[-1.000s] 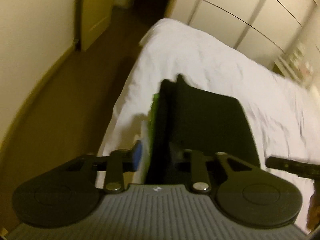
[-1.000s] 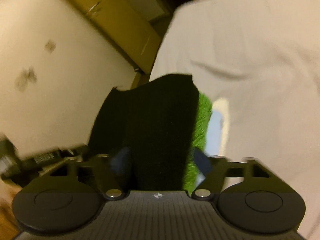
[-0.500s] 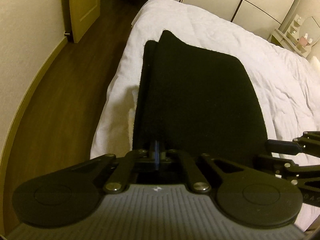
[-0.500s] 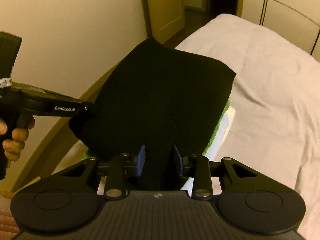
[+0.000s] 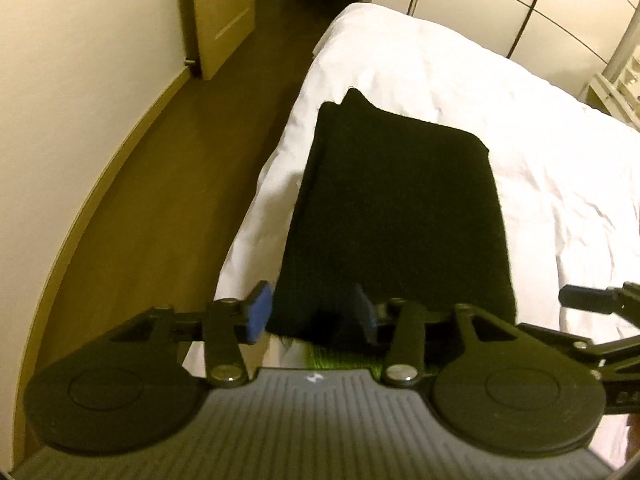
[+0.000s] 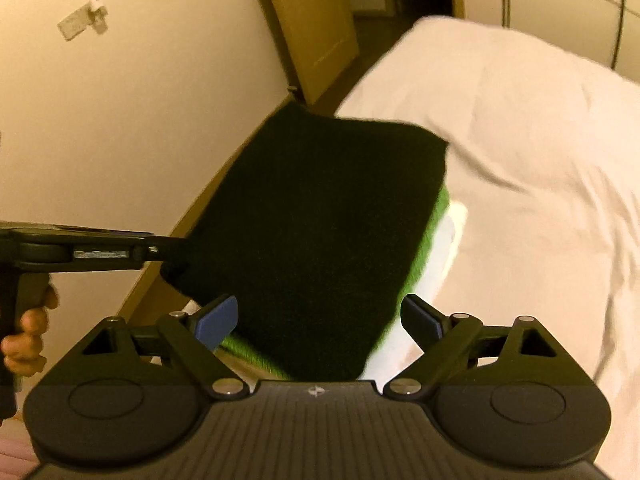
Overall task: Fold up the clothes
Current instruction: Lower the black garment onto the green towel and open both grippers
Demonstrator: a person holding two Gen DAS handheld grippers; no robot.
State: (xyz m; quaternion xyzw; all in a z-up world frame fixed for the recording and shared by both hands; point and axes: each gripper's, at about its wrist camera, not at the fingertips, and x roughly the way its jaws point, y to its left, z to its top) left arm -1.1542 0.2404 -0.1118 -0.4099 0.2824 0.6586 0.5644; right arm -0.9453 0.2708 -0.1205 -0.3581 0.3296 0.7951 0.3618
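Black folded garment (image 5: 396, 216) ahead of both claws, left claw (image 5: 312, 316) and right claw (image 6: 320, 320) just opening, empty

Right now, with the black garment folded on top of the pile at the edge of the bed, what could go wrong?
1. The pile sits at the bed edge above the floor; a nudge could tip it off.
2. The left tongs, which have just been opening, straddle a corner of the black garment; pulling back could snag and undo the fold.
3. The black garment overhangs the green garment beneath unevenly, so the stack may lean.
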